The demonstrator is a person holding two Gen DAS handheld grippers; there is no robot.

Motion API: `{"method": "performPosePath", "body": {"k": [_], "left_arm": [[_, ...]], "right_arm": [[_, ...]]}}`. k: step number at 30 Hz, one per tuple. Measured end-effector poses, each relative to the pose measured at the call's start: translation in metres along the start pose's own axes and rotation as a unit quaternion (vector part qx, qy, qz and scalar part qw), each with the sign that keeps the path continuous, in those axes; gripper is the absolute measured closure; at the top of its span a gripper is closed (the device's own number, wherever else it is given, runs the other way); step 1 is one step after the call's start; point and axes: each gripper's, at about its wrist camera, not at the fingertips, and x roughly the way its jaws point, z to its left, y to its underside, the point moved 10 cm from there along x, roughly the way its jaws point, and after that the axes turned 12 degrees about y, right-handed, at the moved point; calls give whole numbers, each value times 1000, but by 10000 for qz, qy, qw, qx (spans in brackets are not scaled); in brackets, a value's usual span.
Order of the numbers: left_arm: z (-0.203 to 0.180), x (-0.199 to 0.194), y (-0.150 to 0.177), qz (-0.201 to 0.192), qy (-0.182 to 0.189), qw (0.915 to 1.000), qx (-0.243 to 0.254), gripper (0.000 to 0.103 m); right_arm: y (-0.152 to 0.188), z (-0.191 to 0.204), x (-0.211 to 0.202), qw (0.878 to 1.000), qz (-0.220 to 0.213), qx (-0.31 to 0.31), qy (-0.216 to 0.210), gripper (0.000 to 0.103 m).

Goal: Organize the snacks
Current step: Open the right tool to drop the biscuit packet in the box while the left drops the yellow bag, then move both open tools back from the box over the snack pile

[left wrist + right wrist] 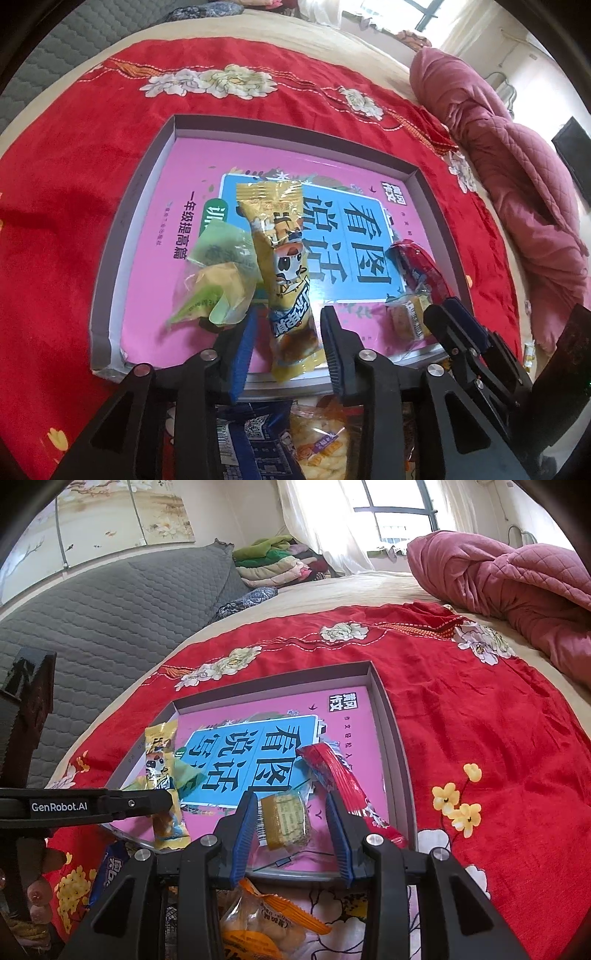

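A shallow grey box (147,206) (391,738) lined with a pink and blue book cover lies on the red cloth. A long yellow snack pack (284,258) (159,760) leans over its near rim between the pads of my left gripper (290,313), which stand slightly off it, open. Beside it lies a green wrapped snack (218,273) (188,771). My right gripper (291,798) (454,321) is open around a small clear-wrapped biscuit (286,819) (410,317) lying in the box. A red pack (340,775) (417,266) rests by the right wall.
Loose snacks lie on the cloth near me: a blue pack (251,443) (110,867), a cracker bag (321,443) and an orange-edged bag (266,923). A pink quilt (517,576) is heaped at the right, a grey headboard (110,602) at the left.
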Motion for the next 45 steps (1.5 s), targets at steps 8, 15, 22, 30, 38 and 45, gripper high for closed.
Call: {"method": "performPosePath", "body": {"k": [8,15,22,30,38,45], "left_arm": [[0,-3,0,-10,-14,10000,-28,64],[-1,-7,-2,-35,34,10000,-4,59],[-5,-12,-2,-71,48,10000,38,58],[-5,-19,-2,-119,-10,9999,89,57],[-5,-27,-5,-203,-58,9997,120,51],[-6,-34,-6,-251,-72,9996,139,50]], "right_arm": [[-1,2,-3,10000,-49,7,-17,65],[-3,2,-6,9999,-99,8,-39,64],[-5,3,-9,9999,-154,-22,-54,62],[-7,3,-12,9998,-205,-38,-54,60],[-11,3,-17,9994,-323,-78,-40,54],[-14,4,-21,9991,-405,-121,-62,50]]}}
